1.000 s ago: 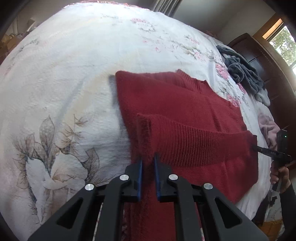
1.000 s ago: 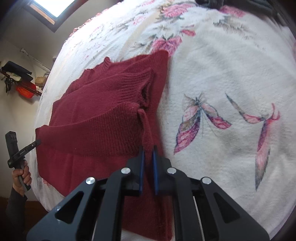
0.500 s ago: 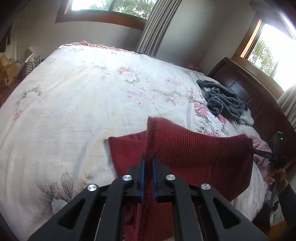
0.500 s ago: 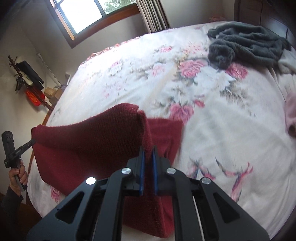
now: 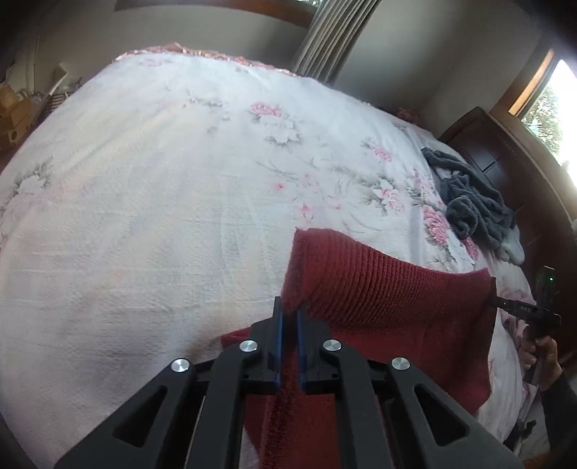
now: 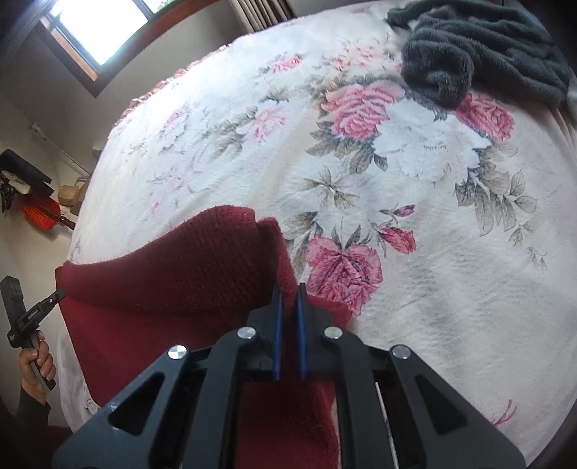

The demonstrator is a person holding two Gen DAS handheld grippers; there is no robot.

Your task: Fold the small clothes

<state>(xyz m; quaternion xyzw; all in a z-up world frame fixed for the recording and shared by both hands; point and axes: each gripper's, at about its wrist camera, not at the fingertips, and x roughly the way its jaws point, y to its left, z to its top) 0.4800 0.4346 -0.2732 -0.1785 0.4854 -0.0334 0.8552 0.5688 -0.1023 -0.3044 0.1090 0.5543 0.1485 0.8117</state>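
A bed (image 5: 151,202) under a white flowered blanket fills the room, a window (image 6: 97,29) behind it and grey clothes (image 6: 479,54) near its far side. Since half a second ago the red sweater (image 5: 389,299) has been carried further over the bed. The left tool (image 5: 289,317) and the right tool (image 6: 288,299) each pinch one end of its raised edge.

A floral bedspread (image 5: 180,198) filled the room. Curtains (image 5: 335,36) hung at twelve o'clock, a dark headboard (image 5: 505,169) and bright window (image 5: 551,108) at two.
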